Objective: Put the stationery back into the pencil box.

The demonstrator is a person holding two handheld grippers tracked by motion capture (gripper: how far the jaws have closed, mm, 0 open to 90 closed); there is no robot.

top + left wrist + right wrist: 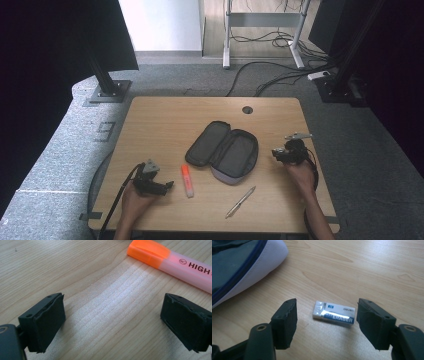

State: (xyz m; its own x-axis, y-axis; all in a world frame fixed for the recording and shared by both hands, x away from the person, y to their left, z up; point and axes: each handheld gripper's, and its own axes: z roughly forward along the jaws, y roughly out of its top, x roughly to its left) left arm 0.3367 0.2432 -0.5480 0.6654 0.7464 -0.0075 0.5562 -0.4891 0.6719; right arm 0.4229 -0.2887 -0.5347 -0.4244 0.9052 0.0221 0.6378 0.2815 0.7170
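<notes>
A small white eraser with a blue printed sleeve lies flat on the wooden table. My right gripper stands open around it, one jaw on each side, with a gap between each pad and the eraser. In the high view this gripper sits near the table's right edge, right of the open grey pencil case. My left gripper rests at the front left, open over bare wood. An orange highlighter lies just beyond its jaws.
The pencil case's white rim lies close to the left of the right gripper's jaws. A silver pen lies near the front edge, and the highlighter left of the case. The table has a cable hole at the back.
</notes>
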